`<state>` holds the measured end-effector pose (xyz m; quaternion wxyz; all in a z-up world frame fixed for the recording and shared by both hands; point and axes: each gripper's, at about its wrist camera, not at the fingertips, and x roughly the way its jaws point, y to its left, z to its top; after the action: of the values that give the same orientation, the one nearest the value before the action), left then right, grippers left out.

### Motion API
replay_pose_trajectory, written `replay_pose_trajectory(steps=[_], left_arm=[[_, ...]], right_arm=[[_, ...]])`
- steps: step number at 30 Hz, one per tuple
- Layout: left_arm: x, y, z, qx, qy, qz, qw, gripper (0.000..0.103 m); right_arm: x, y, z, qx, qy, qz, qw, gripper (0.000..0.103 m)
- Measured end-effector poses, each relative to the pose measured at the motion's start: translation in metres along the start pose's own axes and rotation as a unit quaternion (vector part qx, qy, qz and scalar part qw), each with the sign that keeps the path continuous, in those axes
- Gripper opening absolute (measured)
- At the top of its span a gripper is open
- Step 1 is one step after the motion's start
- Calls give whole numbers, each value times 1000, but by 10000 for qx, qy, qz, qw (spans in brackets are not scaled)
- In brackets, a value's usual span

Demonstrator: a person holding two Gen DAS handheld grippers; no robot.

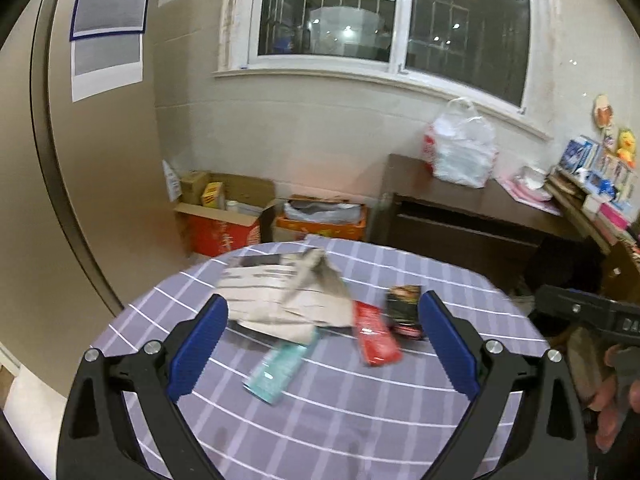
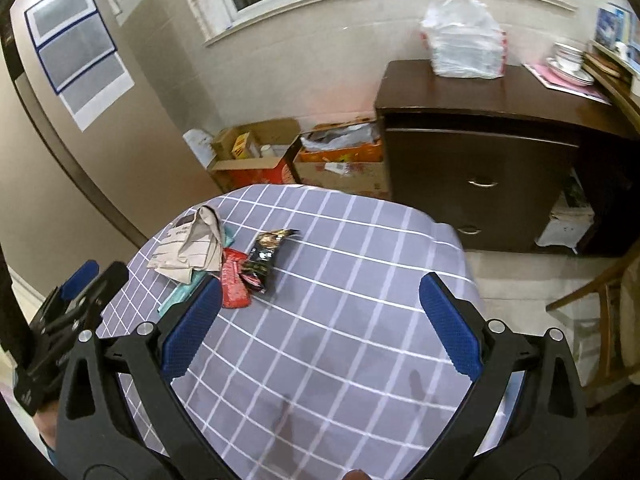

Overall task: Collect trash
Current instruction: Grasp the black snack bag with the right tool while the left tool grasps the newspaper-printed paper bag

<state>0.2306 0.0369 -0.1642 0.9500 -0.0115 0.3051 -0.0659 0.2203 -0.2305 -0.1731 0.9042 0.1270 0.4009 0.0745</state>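
Trash lies on a table with a purple checked cloth (image 1: 360,412): crumpled printed paper (image 1: 276,296), a teal packet (image 1: 278,366) partly under it, a red wrapper (image 1: 376,334) and a black wrapper (image 1: 404,310). My left gripper (image 1: 322,312) is open and empty, hovering just short of the pile. In the right wrist view the same paper (image 2: 192,246), red wrapper (image 2: 234,284), black wrapper (image 2: 266,258) and teal packet (image 2: 178,296) lie at the table's left. My right gripper (image 2: 320,292) is open and empty above the cloth (image 2: 360,280), right of the pile.
Open cardboard boxes (image 2: 256,156) with a bag-lined orange one (image 2: 340,148) stand on the floor beyond the table. A dark wooden cabinet (image 2: 480,152) with a white plastic bag (image 2: 464,44) on top stands at the right. A wooden chair (image 2: 600,312) is at the far right.
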Motion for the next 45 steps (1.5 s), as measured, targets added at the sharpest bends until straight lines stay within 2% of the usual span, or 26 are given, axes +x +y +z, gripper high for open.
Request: replay_pose_trajectory(steps=[7, 13, 18, 19, 20, 21, 22, 23, 24, 25, 28, 34, 40, 45], left_arm=[[68, 28, 1, 351, 449, 394, 9976, 94], [115, 35, 3, 651, 805, 464, 9935, 94], [133, 33, 9, 781, 882, 409, 9922, 93], [136, 32, 11, 788, 899, 362, 9922, 80], [139, 32, 12, 780, 963, 279, 9919, 58], [143, 32, 13, 716, 1061, 108, 9917, 46], [143, 31, 14, 677, 1061, 24, 9920, 40], [143, 30, 14, 681, 1047, -11, 9922, 22], [142, 28, 14, 672, 1046, -85, 9922, 13], [139, 28, 14, 570, 1051, -124, 9927, 4], [133, 33, 12, 271, 1025, -212, 9941, 3], [95, 42, 2, 26, 832, -262, 9962, 2], [48, 30, -6, 76, 658, -290, 9974, 2], [8, 6, -10, 167, 470, -454, 9977, 2]], right_arm=[[59, 19, 9, -132, 362, 32, 9993, 97], [103, 31, 12, -263, 551, 68, 9981, 96], [123, 39, 15, -381, 568, 48, 9976, 96], [126, 41, 14, -436, 569, 18, 9974, 94], [130, 44, 14, -506, 573, -13, 9971, 87], [133, 46, 14, -550, 587, -39, 9968, 82], [137, 48, 13, -614, 623, -95, 9961, 70], [141, 51, 12, -680, 664, -135, 9954, 66], [141, 53, 11, -758, 607, -177, 9951, 55], [141, 56, 9, -830, 609, -108, 9946, 32], [135, 51, 5, -709, 662, 164, 9951, 26], [104, 27, -8, -341, 553, 345, 9973, 25], [64, 11, -17, -269, 383, 357, 9983, 25], [26, 3, -23, -253, 193, 374, 9988, 25]])
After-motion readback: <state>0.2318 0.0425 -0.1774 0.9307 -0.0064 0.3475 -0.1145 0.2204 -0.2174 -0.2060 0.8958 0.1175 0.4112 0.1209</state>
